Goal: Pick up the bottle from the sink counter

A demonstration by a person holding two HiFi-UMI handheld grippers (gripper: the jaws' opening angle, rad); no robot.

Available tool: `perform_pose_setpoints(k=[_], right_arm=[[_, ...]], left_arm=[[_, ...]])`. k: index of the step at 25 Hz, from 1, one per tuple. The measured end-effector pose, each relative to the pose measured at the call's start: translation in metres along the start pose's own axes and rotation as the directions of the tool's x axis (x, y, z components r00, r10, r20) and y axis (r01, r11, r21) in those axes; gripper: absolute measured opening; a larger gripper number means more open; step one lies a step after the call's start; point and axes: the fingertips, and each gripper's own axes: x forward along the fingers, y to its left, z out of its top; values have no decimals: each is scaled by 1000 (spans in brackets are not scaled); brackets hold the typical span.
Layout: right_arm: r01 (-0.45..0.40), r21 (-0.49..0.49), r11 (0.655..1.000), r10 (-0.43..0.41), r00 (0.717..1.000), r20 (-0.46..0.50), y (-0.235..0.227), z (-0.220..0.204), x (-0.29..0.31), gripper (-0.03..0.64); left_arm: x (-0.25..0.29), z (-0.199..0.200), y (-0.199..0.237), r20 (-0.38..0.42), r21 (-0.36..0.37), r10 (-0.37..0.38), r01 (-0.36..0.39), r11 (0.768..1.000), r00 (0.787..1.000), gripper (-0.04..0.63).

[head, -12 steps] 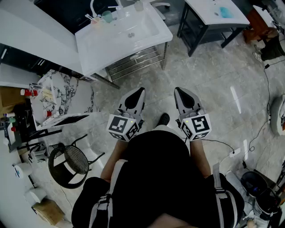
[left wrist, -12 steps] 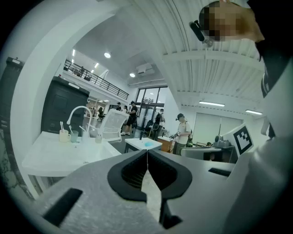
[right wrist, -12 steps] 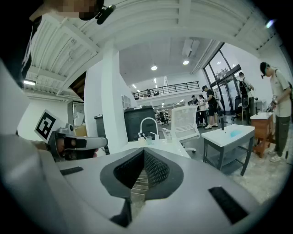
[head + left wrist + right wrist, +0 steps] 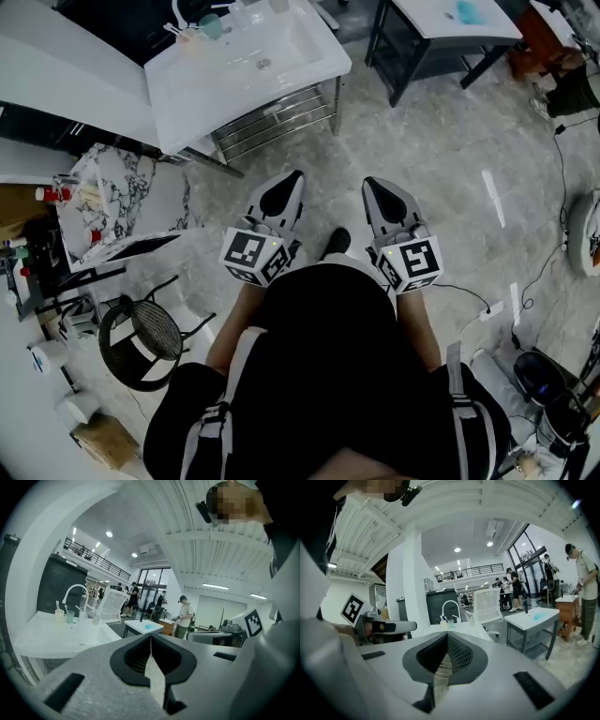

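The white sink counter (image 4: 187, 98) stands on the floor ahead and to the left, well beyond both grippers. At its back by the faucet (image 4: 75, 592) stand cups with toothbrushes (image 4: 197, 30) and a small pale bottle (image 4: 96, 617), also seen as the bottle (image 4: 471, 619) in the right gripper view. In the head view the bottle sits at the very top edge and is hard to make out. My left gripper (image 4: 293, 178) and right gripper (image 4: 370, 185) are held side by side in front of the body, pointing at the floor before the counter. Both are shut and hold nothing.
A second white table (image 4: 450, 23) with a blue patch stands to the right of the sink. A marble-topped stand (image 4: 122, 202) and a black round stool (image 4: 141, 342) are on the left. Cables run over the floor at right. A white chair (image 4: 487, 604) and several people stand further off.
The sink counter and tables have slid slightly up and left in the head view. Both grippers keep the same pose before the body.
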Motion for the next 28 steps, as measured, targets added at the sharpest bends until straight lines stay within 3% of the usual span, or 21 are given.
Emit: perform_pose_setpoints(k=[8, 17, 23, 28], right_arm=[[-4, 34, 999, 5, 1000, -30, -16, -11, 6, 3], [25, 43, 999, -22, 996, -88, -30, -17, 54, 3], [39, 63, 997, -33, 994, -102, -54, -2, 105, 3], [52, 25, 998, -49, 995, -89, -64, 26, 161, 3]], left_arm=[[9, -11, -4, -43, 5, 7, -7, 1000, 999, 21], [33, -21, 39, -83, -39, 6, -10, 999, 997, 23], [88, 4, 70, -72, -6, -52, 52, 999, 996, 23], [124, 31, 111, -40, 7, -85, 85, 996, 996, 23]])
